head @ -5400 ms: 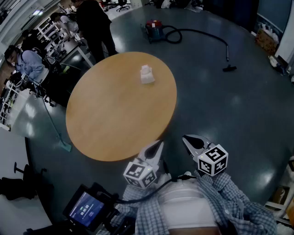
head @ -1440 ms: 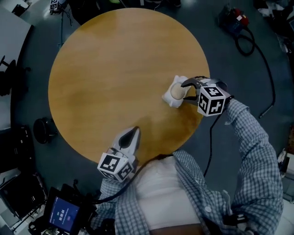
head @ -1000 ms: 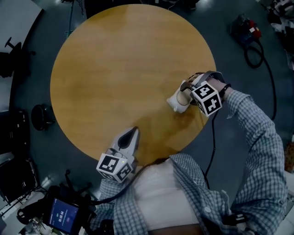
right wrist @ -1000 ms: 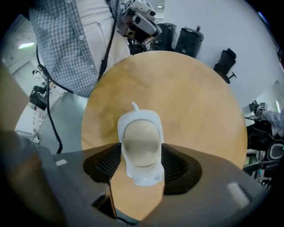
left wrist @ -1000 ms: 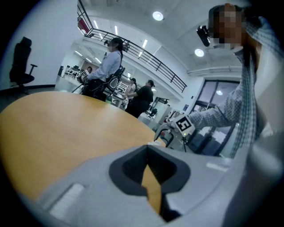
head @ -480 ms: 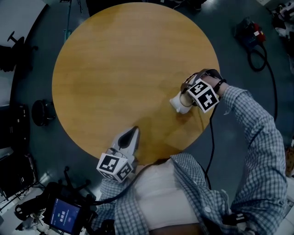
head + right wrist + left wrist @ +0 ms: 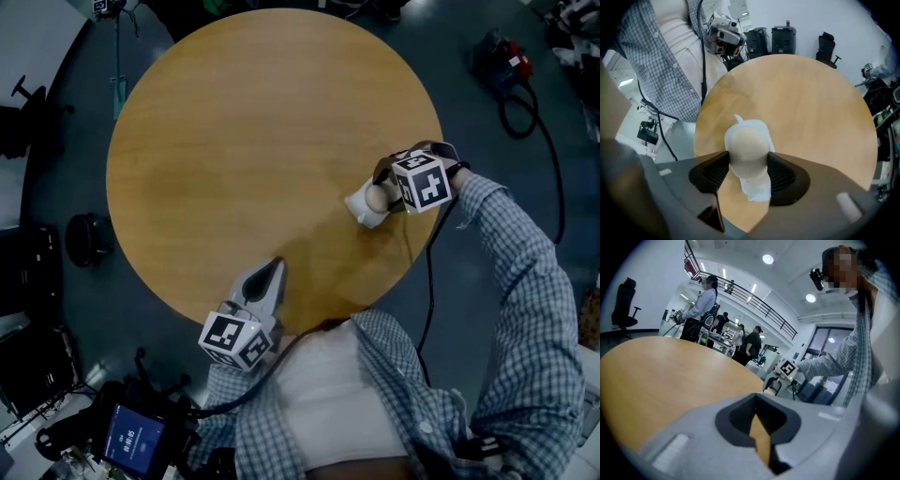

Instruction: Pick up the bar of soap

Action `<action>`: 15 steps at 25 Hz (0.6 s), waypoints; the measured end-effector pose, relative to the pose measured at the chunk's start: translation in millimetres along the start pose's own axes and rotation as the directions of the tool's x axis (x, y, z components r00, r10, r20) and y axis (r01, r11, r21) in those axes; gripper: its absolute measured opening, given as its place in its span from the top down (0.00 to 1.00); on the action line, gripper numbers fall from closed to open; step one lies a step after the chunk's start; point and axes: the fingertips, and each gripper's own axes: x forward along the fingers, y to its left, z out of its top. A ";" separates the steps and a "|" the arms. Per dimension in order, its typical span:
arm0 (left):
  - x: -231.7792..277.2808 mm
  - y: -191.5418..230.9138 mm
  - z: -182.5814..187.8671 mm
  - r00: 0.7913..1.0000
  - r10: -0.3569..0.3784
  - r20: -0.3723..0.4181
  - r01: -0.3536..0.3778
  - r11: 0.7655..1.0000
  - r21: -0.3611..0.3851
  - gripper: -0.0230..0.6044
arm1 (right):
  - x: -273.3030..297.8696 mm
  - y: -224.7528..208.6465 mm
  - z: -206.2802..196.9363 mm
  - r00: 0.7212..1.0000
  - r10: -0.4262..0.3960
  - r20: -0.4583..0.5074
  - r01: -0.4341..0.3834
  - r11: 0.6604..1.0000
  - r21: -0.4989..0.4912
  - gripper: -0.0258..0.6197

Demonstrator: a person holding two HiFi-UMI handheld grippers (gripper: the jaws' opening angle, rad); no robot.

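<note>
While the round wooden table [image 7: 234, 141] lies under the left gripper [image 7: 274, 267], whose jaws sit together and empty, the right gripper [image 7: 379, 192], jaws just closing, clamps the beige bar of soap [image 7: 747, 147] above a white sheet [image 7: 757, 190].

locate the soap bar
Head view: the soap bar lies on white paper near the table's right edge, between the jaws of the right tool, which have just been closing.
</note>
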 end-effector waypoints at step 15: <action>2.4 -31.9 -12.5 0.981 -0.179 -0.076 0.185 0.979 0.081 0.97 | -30.7 24.6 4.9 0.796 -0.523 0.304 0.222 0.720 0.657 0.56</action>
